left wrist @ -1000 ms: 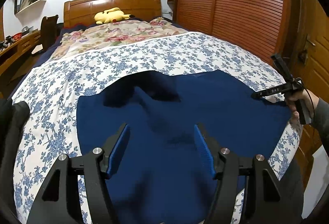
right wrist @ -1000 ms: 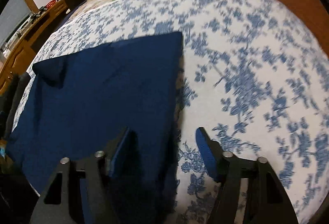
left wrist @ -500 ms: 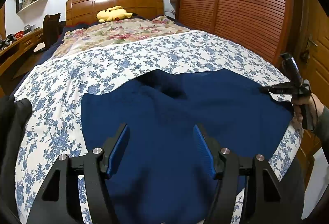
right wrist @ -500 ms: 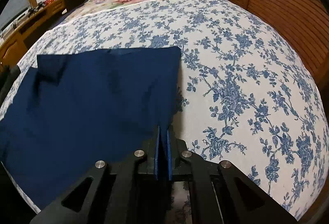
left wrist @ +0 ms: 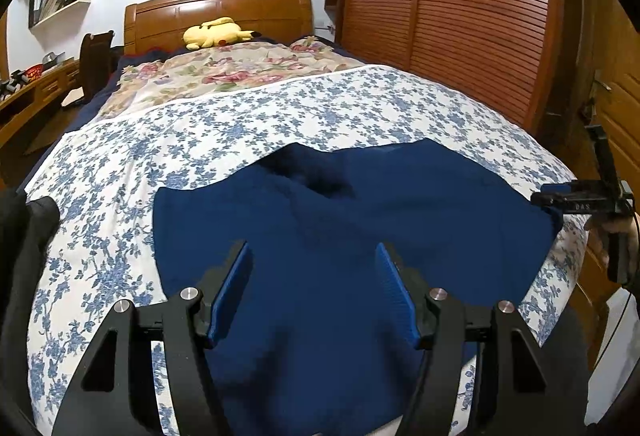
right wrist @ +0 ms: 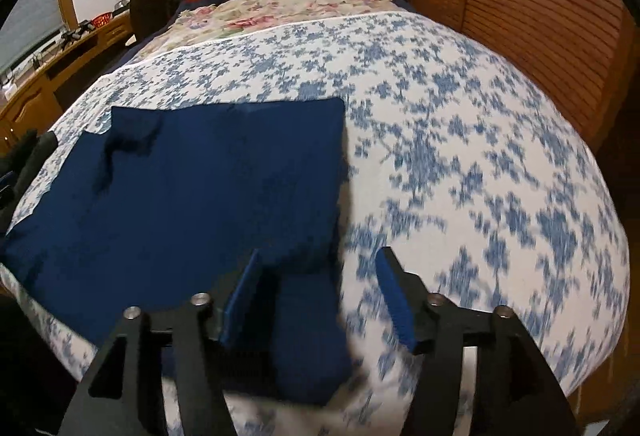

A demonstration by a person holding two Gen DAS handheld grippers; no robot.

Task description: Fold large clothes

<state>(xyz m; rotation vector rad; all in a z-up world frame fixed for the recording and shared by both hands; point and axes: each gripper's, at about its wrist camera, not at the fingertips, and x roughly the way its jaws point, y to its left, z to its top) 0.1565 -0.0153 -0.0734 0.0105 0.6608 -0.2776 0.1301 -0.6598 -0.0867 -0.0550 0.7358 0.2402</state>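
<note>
Our big blue cloth (right wrist: 192,196) lies flat on the flowery bed cover (right wrist: 480,156), at the near end of the bed, with its long side running across from our left hand to our right. Our right gripper (right wrist: 316,300) is nearest its right edge (that edge sits between the fingers, but nothing pinches it), and its jaws have just been opening wide. Our left gripper (left wrist: 314,292) hangs over the middle of the cloth, wide too, holding nothing.

dim indoor light, fisheye warp, right-view motion blur
</note>
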